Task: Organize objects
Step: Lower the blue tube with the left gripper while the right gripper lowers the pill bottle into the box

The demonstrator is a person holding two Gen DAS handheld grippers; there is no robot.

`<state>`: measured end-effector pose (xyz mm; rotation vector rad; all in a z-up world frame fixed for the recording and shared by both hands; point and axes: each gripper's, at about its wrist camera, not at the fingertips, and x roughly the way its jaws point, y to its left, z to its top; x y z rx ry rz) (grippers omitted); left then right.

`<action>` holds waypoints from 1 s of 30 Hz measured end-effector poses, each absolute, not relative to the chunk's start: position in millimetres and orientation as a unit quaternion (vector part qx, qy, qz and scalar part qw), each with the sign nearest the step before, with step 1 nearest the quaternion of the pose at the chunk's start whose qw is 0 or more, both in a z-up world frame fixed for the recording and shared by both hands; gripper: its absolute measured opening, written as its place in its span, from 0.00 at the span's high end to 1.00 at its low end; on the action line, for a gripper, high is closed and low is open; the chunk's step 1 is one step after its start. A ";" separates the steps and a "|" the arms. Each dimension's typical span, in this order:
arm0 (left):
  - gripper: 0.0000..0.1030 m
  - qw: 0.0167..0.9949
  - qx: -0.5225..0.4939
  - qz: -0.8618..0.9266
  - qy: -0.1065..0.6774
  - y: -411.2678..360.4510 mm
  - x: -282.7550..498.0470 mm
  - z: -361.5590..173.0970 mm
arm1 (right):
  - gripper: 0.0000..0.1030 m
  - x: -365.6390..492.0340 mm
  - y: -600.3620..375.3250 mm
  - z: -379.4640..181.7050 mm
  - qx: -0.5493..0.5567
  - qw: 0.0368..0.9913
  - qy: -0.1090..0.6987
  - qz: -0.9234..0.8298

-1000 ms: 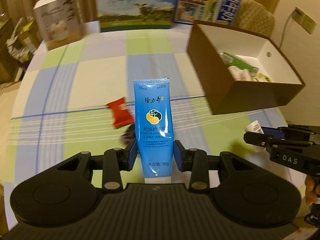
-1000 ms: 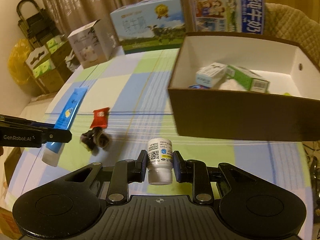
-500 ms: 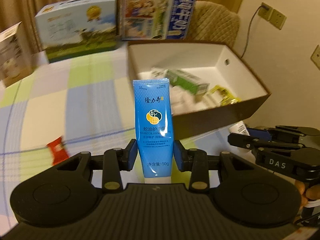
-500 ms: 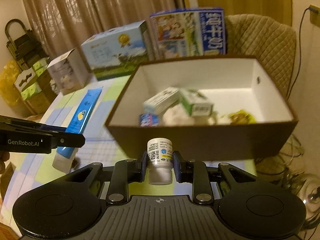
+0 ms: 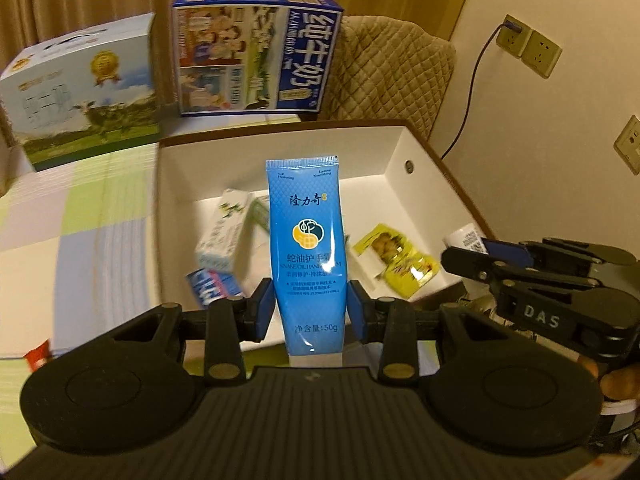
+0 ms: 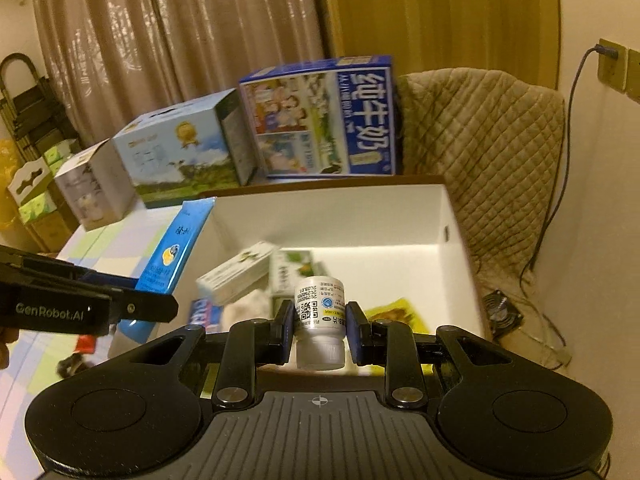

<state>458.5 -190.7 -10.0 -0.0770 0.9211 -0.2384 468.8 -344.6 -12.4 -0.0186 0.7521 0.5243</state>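
Observation:
My left gripper [image 5: 311, 312] is shut on a blue hand-cream tube [image 5: 308, 248], held upright above the near edge of the brown box with a white inside [image 5: 424, 160]. My right gripper [image 6: 320, 330] is shut on a small white pill bottle [image 6: 320, 308], cap toward me, above the same box's [image 6: 456, 216] near edge. The tube [image 6: 176, 248] and the left gripper show at the left of the right wrist view. The bottle [image 5: 464, 238] and right gripper [image 5: 472, 254] show at the right of the left wrist view. The box holds small cartons [image 5: 222, 232] and a yellow packet [image 5: 400, 256].
Two big milk cartons [image 5: 256, 56] [image 5: 84, 92] stand behind the box on the checked tablecloth [image 5: 80, 216]. A red packet [image 5: 38, 356] and a dark wrapped item [image 6: 72, 364] lie on the table to the left. A quilted chair [image 6: 480, 128] and the wall stand at the right.
Both grippers have moved right and forward from over the table to over the box, each keeping its object. The red packet has slid to the left edge of view.

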 end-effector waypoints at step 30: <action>0.67 0.848 -0.082 -0.098 0.514 -260.8 601.1 -77.2 | 0.76 596.1 -362.4 -68.5 0.004 0.878 0.421 0.226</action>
